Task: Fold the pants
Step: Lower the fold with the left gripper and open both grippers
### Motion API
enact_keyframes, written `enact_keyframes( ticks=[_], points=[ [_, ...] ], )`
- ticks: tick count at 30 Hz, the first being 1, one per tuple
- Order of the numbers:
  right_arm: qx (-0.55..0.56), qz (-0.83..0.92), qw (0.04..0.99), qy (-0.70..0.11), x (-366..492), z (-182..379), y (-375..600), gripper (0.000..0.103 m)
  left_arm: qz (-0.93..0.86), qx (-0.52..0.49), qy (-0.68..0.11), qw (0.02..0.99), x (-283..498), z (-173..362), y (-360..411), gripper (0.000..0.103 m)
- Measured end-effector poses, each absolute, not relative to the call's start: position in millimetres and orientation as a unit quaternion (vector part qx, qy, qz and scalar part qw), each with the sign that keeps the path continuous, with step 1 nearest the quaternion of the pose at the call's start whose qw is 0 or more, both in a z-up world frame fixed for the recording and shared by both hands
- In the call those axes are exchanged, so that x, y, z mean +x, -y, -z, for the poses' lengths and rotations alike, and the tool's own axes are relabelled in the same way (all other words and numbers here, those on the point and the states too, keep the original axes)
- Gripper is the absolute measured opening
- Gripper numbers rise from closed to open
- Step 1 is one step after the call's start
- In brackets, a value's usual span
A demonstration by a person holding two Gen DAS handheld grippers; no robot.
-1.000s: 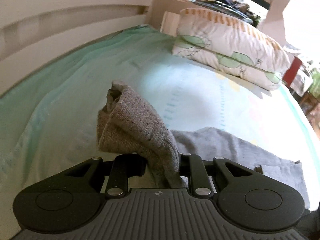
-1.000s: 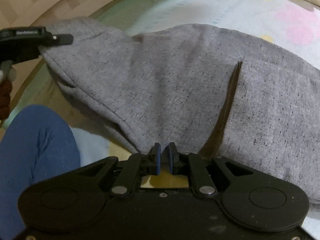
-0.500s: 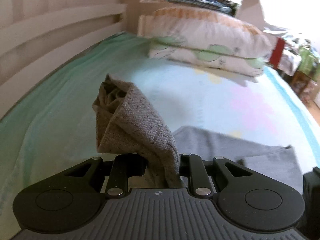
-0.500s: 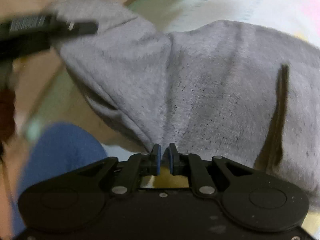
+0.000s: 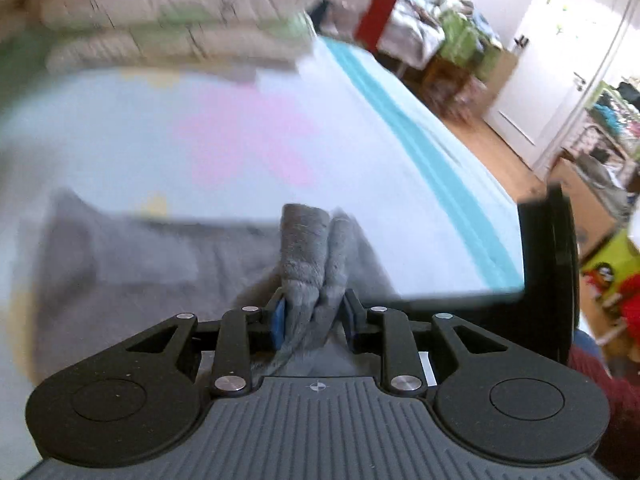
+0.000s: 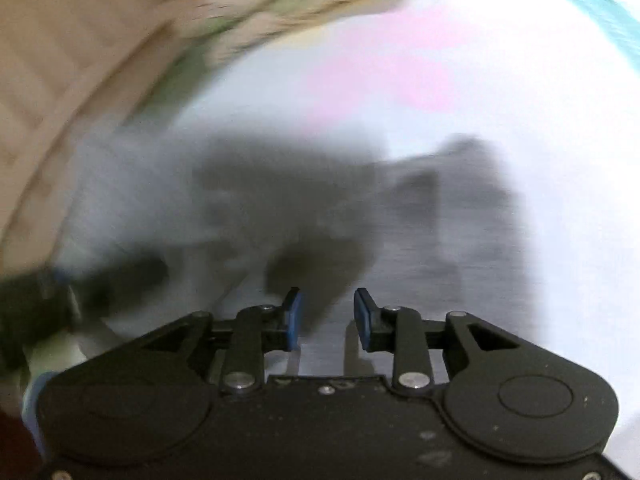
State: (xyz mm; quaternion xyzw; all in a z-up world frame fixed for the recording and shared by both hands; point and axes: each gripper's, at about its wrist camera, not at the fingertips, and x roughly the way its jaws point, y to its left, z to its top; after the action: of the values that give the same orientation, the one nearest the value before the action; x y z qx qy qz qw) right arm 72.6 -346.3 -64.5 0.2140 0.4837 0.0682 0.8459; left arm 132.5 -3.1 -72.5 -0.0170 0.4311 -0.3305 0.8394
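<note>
A: Why is the left gripper [image 5: 314, 322] bunching the pants [image 5: 132, 268]?
B: It's clamped on a fold, though its jaws are easing apart, likely laying it on the bed [image 5: 248, 148].
A: And the right gripper [image 6: 327, 316]?
B: Opening, nothing between its pads, above the pants. No containers.

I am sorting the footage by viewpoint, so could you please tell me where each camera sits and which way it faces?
Left wrist: sits on the left gripper, looking down along its fingers across the bed toward the pillows; gray pants bunch between the opening jaws.
Right wrist: sits on the right gripper, looking down at the blurred pants; its jaws are opening, nothing between them.
Shared: pants, bed and pillows.
</note>
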Motion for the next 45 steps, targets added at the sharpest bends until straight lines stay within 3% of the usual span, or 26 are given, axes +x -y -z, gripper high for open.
enact_keyframes(
  ticks=[8, 16, 23, 32, 34, 36, 37, 40, 45],
  points=[
    [0.226, -0.041, 0.853, -0.47, 58, 64, 395, 0.038, 0.317, -0.047, -0.422, 0.848, 135, 70, -29, 0.037],
    [0.257, -0.018, 0.855, -0.45, 68, 58, 416, 0.041, 0.376, 0.024, -0.393, 0.839, 112, 72, 2, 0.039],
    [0.254, -0.038, 0.862, -0.438, 95, 36, 398, 0.043, 0.321, -0.006, -0.433, 0.842, 139, 101, -9, 0.039],
    [0.131, -0.018, 0.858, -0.496, 132, 48, 358, 0.041, 0.309, -0.018, -0.471, 0.826, 147, 128, -13, 0.039],
    [0.123, 0.016, 0.854, -0.506, 121, 54, 374, 0.037, 0.308, -0.027, -0.472, 0.826, 147, 129, -14, 0.04],
    [0.129, 0.042, 0.851, -0.508, 111, 57, 391, 0.002, 0.311, -0.025, -0.47, 0.826, 146, 129, -14, 0.041],
    [0.139, 0.046, 0.85, -0.505, 108, 55, 398, 0.002, 0.312, -0.022, -0.469, 0.826, 146, 130, -13, 0.041],
    [0.175, 0.037, 0.861, -0.477, 99, 39, 407, 0.018, 0.314, -0.021, -0.467, 0.826, 145, 127, -13, 0.042],
    [0.225, -0.037, 0.863, -0.45, 77, 21, 401, 0.06, 0.314, -0.026, -0.456, 0.833, 140, 113, -25, 0.043]
  ],
)
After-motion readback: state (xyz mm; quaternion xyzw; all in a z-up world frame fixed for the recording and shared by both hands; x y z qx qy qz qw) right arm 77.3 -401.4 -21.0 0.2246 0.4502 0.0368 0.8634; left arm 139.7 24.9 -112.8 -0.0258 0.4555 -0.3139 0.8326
